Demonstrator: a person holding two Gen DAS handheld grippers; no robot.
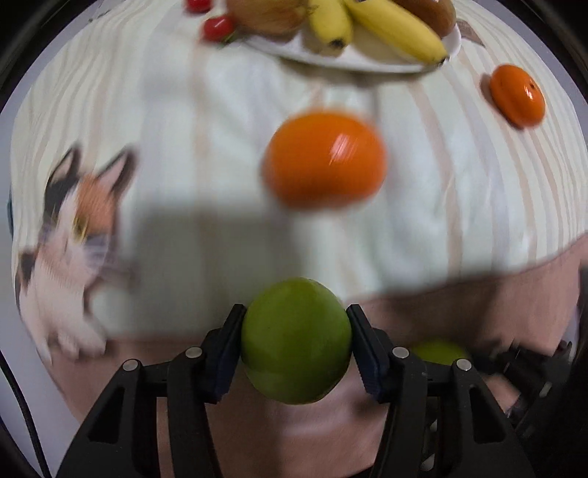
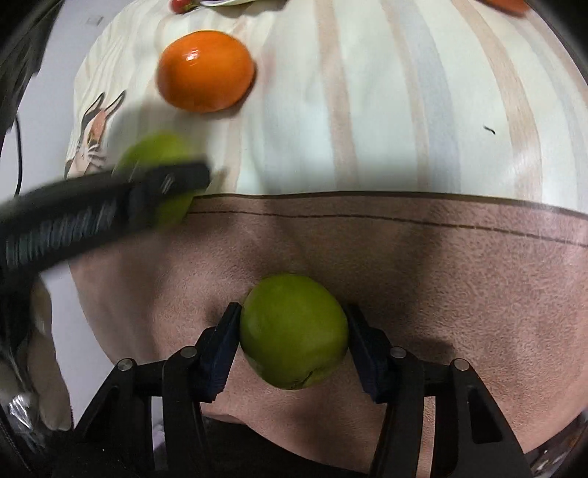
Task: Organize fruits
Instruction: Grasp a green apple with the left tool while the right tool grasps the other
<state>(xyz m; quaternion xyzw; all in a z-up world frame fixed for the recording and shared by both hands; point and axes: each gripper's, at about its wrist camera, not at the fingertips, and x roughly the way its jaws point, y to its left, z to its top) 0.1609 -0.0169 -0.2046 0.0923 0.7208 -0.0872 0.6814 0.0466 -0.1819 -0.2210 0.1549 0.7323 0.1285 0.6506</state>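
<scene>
My left gripper is shut on a green apple near the cloth's front edge. My right gripper is shut on a second green apple, which also shows low right in the left wrist view. The left gripper and its apple show at the left of the right wrist view. An orange fruit lies on the cloth ahead, also seen in the right wrist view. A second orange fruit lies far right. A white plate at the back holds bananas.
A striped tablecloth with a cat print covers the table; its brown border runs along the front. Red tomatoes lie left of the plate. An onion-like brown item sits on the plate.
</scene>
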